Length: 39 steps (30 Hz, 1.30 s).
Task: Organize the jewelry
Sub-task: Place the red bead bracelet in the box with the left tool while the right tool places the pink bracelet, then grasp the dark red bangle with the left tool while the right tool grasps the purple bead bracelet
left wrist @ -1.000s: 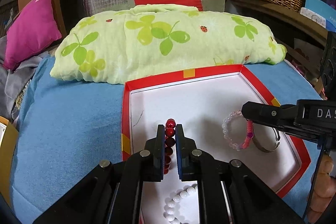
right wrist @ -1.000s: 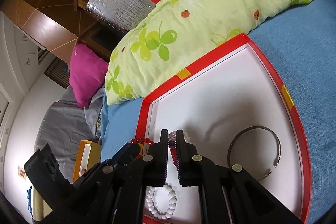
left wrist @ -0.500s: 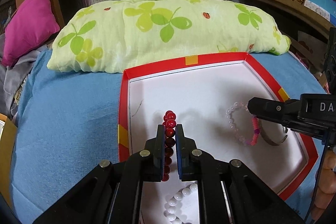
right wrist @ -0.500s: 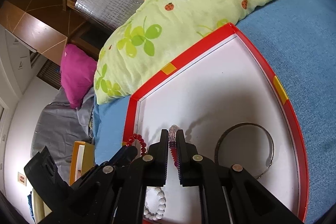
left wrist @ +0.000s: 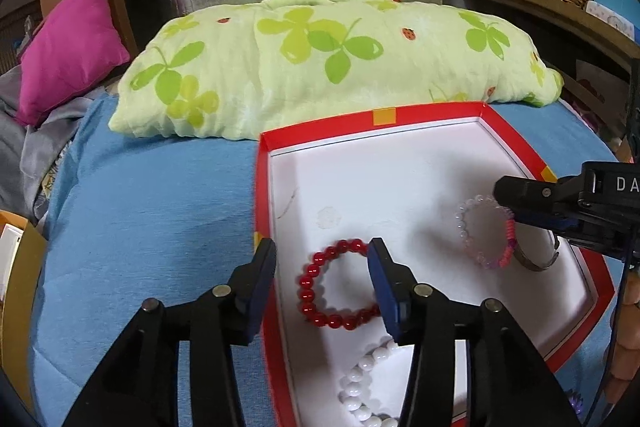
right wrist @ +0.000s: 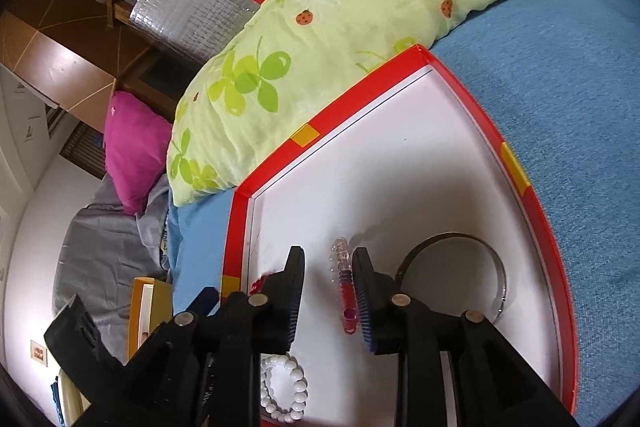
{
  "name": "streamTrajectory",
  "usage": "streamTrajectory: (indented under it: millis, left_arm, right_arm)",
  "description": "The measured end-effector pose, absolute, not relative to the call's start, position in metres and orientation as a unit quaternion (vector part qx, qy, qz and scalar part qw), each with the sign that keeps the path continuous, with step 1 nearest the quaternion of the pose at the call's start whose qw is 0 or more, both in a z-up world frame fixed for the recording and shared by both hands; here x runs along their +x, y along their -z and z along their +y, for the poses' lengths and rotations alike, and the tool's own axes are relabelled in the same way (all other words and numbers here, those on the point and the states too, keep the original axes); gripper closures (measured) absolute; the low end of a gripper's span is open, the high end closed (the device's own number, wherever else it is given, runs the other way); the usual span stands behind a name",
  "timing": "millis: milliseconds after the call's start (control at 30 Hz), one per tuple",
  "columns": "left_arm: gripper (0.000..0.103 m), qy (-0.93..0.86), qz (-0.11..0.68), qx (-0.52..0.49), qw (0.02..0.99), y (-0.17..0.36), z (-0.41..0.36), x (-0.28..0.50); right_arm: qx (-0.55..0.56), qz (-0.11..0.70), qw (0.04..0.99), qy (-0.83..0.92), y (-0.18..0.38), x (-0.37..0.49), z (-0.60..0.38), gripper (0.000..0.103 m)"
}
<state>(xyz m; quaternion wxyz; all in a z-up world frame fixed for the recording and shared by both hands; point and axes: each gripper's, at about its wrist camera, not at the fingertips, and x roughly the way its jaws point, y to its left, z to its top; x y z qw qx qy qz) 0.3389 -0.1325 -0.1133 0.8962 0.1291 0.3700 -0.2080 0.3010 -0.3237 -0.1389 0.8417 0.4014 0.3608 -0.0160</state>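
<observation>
1. Left wrist view first: we see our left gripper [left wrist: 322, 263] with its fingers opening, and the red bead bracelet [left wrist: 338, 290] lies flat on the white floor of the red-rimmed tray [left wrist: 264, 187], loose between the pads with neither pressing on it.
2. Just below it in the same view, a white bead bracelet [left wrist: 366, 383] rests in the tray's near corner, partly behind our right finger.
3. Over on the right side of that view, our right gripper [right wrist: 328, 267] reaches into the tray, fingers opening too.
4. Right wrist view now: the pink and clear bead bracelet [right wrist: 345, 283] stands on edge between the pads, close against the right-hand pad; we cannot tell whether it touches. The other pad stands well clear of it.
5. A metal bangle [right wrist: 494, 263] lies just beside it, toward the tray's right rim.
6. The tray sits on a blue bed cover [left wrist: 152, 211], with a clover-print pillow [left wrist: 328, 67] behind it.
</observation>
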Motion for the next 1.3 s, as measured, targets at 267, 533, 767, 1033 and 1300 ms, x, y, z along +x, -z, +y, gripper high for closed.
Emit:
streamTrajectory:
  millis: [267,533,767,1033,1300]
  left_arm:
    - [0.046,0.189,0.353,0.132,0.907,0.102,-0.118,0.333]
    - [0.038,0.163,0.337,0.17,0.911,0.098,-0.106,0.318]
    - [0.035,0.14,0.33,0.192,0.914,0.096,-0.084,0.302]
    - [0.033,0.14,0.327,0.189,0.915,0.089,-0.064,0.273]
    - [0.032,0.156,0.327,0.196,0.911,0.091,-0.055,0.243]
  right_arm:
    - [0.396,0.338,0.853,0.031,0.125,0.289,-0.332,0.075]
    - [0.389,0.341,0.855,0.024,0.115,0.274,-0.333,0.075]
    - [0.371,0.347,0.861,0.018,0.106,0.257,-0.326,0.075]
    - [0.372,0.353,0.859,0.016,0.102,0.234,-0.325,0.075]
    - [0.343,0.354,0.87,0.02,0.09,0.201,-0.321,0.075]
